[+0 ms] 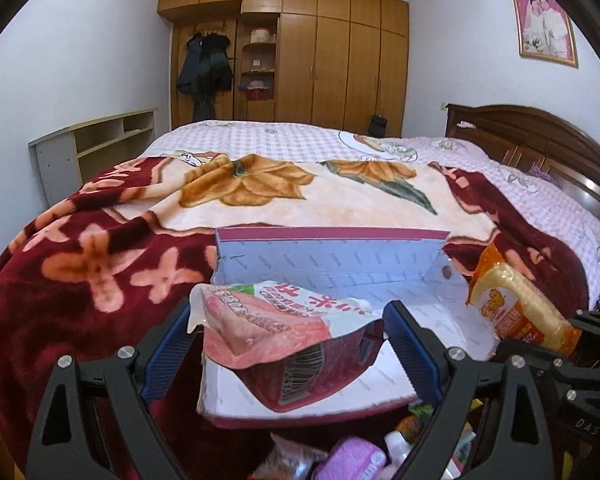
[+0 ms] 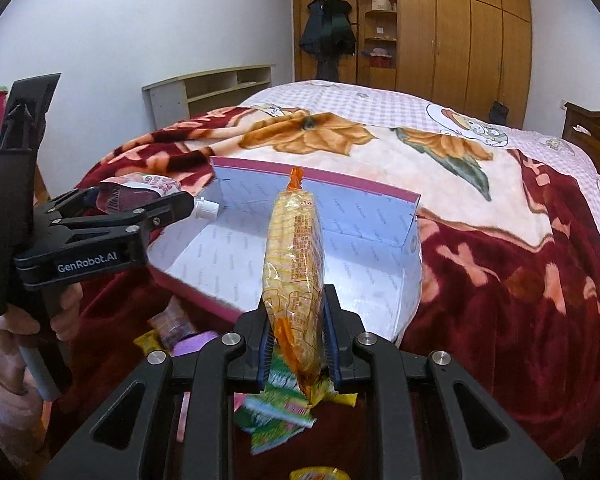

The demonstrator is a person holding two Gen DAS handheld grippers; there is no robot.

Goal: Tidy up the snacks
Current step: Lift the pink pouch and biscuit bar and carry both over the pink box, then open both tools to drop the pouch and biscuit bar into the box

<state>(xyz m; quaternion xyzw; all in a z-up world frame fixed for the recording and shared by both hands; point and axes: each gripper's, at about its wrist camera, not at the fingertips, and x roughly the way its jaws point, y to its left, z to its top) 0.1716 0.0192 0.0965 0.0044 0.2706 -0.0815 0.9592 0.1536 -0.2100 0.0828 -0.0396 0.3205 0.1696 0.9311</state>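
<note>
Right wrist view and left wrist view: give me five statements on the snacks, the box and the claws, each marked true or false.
1. The right claw is shut on a yellow snack packet. True.
2. The open box rests on a bare wooden floor. False: it sits on the red flowered blanket on the bed.
3. The left claw has a pink pouch between its fingers. True.
4. The open box is packed full of snacks. False: the inside that shows is bare.
5. More loose snacks lie below the right claw, outside the box. True.
</note>
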